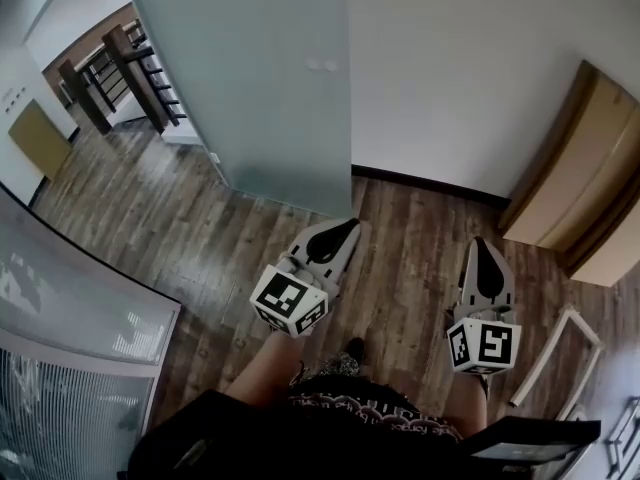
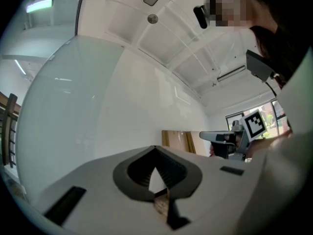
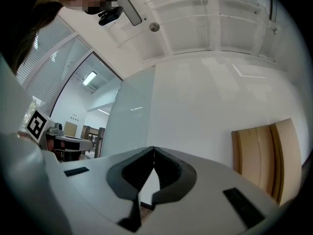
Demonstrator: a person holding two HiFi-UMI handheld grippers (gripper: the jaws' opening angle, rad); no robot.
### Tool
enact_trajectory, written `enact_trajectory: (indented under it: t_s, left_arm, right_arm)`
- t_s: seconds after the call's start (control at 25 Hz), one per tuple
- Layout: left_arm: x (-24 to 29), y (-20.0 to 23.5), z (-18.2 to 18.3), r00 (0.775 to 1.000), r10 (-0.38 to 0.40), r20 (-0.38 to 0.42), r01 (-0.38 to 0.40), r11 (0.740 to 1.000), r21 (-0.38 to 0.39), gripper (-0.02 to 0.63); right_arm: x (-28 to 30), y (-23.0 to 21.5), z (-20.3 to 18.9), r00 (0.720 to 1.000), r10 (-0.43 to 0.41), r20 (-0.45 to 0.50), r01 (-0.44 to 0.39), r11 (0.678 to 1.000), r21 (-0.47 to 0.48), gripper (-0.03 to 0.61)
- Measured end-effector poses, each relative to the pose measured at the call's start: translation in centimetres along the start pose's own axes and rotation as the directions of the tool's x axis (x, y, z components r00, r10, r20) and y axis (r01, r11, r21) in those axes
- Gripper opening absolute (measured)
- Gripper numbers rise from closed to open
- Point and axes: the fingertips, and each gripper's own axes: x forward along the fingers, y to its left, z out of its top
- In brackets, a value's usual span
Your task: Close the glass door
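The frosted glass door (image 1: 260, 78) stands ahead at the top middle of the head view, its right edge against the white wall. My left gripper (image 1: 350, 226) is held low over the wood floor, pointing at the door's lower right corner and a short way from it. Its jaws are shut with nothing between them. My right gripper (image 1: 483, 243) points at the white wall to the right of the door, also shut and empty. In the left gripper view the glass door (image 2: 73, 106) fills the left side. The right gripper view has the glass door (image 3: 129, 126) at centre left.
A wooden panel (image 1: 585, 178) leans at the right wall. A dark stair railing (image 1: 120, 68) lies beyond the door at upper left. A curved glass partition (image 1: 70, 298) runs along the left. A white frame (image 1: 555, 353) lies on the floor at lower right.
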Motion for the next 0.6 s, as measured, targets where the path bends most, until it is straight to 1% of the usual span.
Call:
enact_trajectory:
  t_s: [0.12,0.28,0.48,0.6]
  left_arm:
    - [3.4,2.9,0.2,1.0,-0.01,0.004,0.01,1.0,0.017,0.002]
    - [7.3,6.4,-0.2,1.0,-0.006,-0.001,0.006,1.0,0.017,0.002]
    - [11.3,9.1,-0.8,1.0,0.002,-0.005,-0.002,1.0,0.009,0.002]
    - [14.1,10.4,-1.2,1.0,0.015,-0.015,-0.015,1.0,0.011,0.002]
  right_arm:
    - [4.7,-1.3,-0.1,1.0,-0.007,0.007,0.007,1.0,0.007,0.003]
    - [9.8,-2.1,-1.0,1.0,0.014,0.007,-0.014,1.0,0.011,0.003]
    - [14.5,-3.6,-1.9,0.999,0.037,0.005,-0.037,0.999,0.013,0.003]
    - [17.4,-5.5,-2.4,0.999,0.04,0.015,-0.04,0.999,0.03,0.003]
